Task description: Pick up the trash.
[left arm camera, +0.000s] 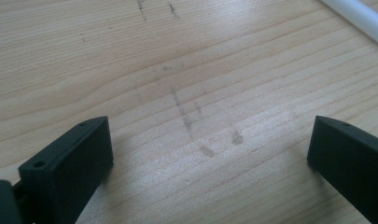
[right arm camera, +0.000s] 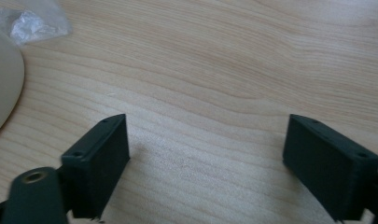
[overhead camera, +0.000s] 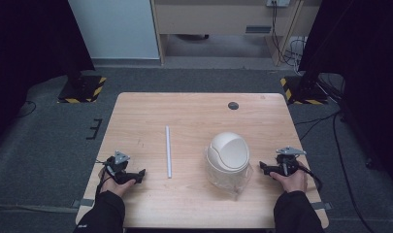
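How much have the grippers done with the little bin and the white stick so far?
Nothing looks done yet. The left gripper and right gripper rest open on the table, holding nothing. The white stick lies untouched, and the little bin sits on its clear plastic bag. All the handling is still left.

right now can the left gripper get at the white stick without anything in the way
Probably yes. The left gripper rests on the table with its jaws wide open and empty, and bare wood lies between it and the white stick. The white bin sits beyond the stick, out of that path.
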Action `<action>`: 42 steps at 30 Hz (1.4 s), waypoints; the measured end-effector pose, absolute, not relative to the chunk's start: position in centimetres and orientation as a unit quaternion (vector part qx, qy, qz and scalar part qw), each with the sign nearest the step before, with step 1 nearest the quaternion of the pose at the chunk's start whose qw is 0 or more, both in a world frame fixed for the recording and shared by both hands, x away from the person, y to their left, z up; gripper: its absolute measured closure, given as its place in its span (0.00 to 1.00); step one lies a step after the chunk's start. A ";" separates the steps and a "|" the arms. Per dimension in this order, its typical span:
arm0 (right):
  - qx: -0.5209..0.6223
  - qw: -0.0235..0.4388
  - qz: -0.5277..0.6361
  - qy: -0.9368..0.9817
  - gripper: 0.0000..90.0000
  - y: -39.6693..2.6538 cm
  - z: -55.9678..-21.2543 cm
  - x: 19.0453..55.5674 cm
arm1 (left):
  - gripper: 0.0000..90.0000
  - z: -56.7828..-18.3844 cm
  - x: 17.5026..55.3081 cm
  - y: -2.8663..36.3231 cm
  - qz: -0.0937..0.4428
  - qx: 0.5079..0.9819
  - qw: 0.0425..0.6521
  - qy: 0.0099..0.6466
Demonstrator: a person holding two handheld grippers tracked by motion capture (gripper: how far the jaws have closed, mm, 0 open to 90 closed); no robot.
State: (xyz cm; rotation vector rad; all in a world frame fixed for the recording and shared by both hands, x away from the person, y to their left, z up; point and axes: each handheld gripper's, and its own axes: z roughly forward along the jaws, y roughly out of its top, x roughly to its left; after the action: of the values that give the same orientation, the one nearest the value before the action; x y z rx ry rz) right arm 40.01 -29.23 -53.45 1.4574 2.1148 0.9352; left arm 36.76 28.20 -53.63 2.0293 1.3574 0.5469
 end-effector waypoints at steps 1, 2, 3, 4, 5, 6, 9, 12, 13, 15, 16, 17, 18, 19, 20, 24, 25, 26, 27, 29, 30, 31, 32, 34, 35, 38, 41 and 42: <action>0.524 0.200 0.336 0.757 0.20 -29.3 -53.4 40.0 | 0.00 -53.6 36.8 28.2 0.208 0.770 0.314 0.515; 0.524 0.200 0.336 0.757 0.20 -29.3 -53.4 40.0 | 0.00 -53.6 36.8 28.2 0.207 0.770 0.314 0.515; 0.525 0.194 0.339 0.756 0.20 -29.3 -53.3 40.0 | 0.00 -53.6 36.8 28.2 0.206 0.771 0.313 0.516; 0.527 0.192 0.341 0.755 0.21 -29.3 -53.2 40.0 | 0.00 -53.6 36.8 28.2 0.205 0.771 0.313 0.516; 0.525 0.194 0.343 0.754 0.22 -29.3 -53.1 40.0 | 0.00 -53.5 36.9 28.3 0.204 0.770 0.313 0.517; 0.524 0.196 0.346 0.753 0.23 -29.4 -52.9 40.0 | 0.01 -53.5 36.9 28.3 0.204 0.769 0.314 0.518; 0.524 0.199 0.351 0.749 0.22 -29.6 -52.6 40.0 | 0.02 -53.4 36.9 28.4 0.202 0.769 0.314 0.519; 0.519 0.204 0.364 0.746 0.22 -29.6 -52.0 39.8 | 0.02 -53.4 36.9 28.4 0.202 0.770 0.313 0.518; 0.519 0.204 0.366 0.745 0.22 -29.7 -51.8 39.8 | 0.02 -53.4 36.9 28.4 0.202 0.770 0.313 0.518; 0.520 0.205 0.373 0.741 0.22 -29.7 -51.5 39.8 | 0.02 -53.4 36.9 28.4 0.202 0.771 0.313 0.517; 0.519 0.207 0.377 0.738 0.22 -29.7 -51.3 39.8 | 0.02 -53.4 36.9 28.4 0.202 0.771 0.313 0.516; 0.519 0.207 0.377 0.738 0.22 -29.7 -51.3 39.8 | 0.02 -53.4 36.9 28.4 0.202 0.771 0.313 0.516; 0.517 0.209 0.386 0.735 0.22 -29.8 -50.8 39.7 | 0.02 -53.4 36.9 28.4 0.201 0.771 0.312 0.517; 0.516 0.211 0.391 0.733 0.22 -29.8 -50.6 39.7 | 0.02 -53.4 36.9 28.4 0.201 0.771 0.313 0.517; 0.515 0.215 0.396 0.729 0.22 -29.8 -50.4 39.7 | 0.02 -53.4 36.9 28.4 0.201 0.771 0.313 0.518; 0.513 0.223 0.415 0.717 0.22 -29.9 -49.4 39.6 | 0.02 -53.4 36.9 28.4 0.201 0.771 0.312 0.517; 0.515 0.224 0.421 0.712 0.21 -29.9 -49.1 39.5 | 0.02 -53.4 36.9 28.3 0.201 0.772 0.311 0.517; 0.515 0.225 0.425 0.709 0.21 -29.9 -48.9 39.4 | 0.02 -53.4 36.9 28.3 0.201 0.773 0.311 0.516; 0.515 0.225 0.425 0.709 0.21 -29.9 -48.9 39.4 | 0.02 -53.4 36.9 28.3 0.201 0.773 0.311 0.516; 0.514 0.227 0.434 0.704 0.20 -30.0 -48.3 39.0 | 0.02 -53.4 36.8 28.3 0.201 0.775 0.308 0.514; 0.514 0.227 0.434 0.704 0.20 -30.0 -48.3 39.0 | 0.02 -53.4 36.8 28.3 0.201 0.775 0.308 0.514; 0.511 0.231 0.441 0.701 0.20 -30.1 -47.8 38.8 | 0.02 -53.4 36.8 28.3 0.200 0.775 0.307 0.514; 0.511 0.231 0.441 0.701 0.20 -30.1 -47.8 38.8 | 0.02 -53.4 36.8 28.2 0.200 0.776 0.307 0.514; 0.508 0.237 0.455 0.692 0.20 -30.2 -46.8 38.5 | 0.02 -53.3 36.9 28.2 0.199 0.776 0.306 0.514; 0.508 0.240 0.460 0.688 0.19 -30.3 -46.5 38.5 | 0.02 -53.3 36.9 28.2 0.199 0.776 0.306 0.514; 0.506 0.248 0.474 0.677 0.19 -30.4 -45.4 38.2 | 0.02 -53.3 36.9 28.2 0.199 0.777 0.305 0.514; 0.499 0.255 0.489 0.669 0.19 -30.4 -44.1 38.0 | 0.02 -53.3 36.9 28.2 0.198 0.777 0.305 0.514; 0.496 0.257 0.494 0.667 0.19 -30.3 -43.7 37.9 | 0.02 -53.3 36.9 28.2 0.197 0.777 0.305 0.514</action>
State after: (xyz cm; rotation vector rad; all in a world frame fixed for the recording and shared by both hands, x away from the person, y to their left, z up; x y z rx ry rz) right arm 37.85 -30.32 -43.66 1.3444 1.8086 1.3396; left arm 36.90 28.18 -53.32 2.0581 1.3605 0.5227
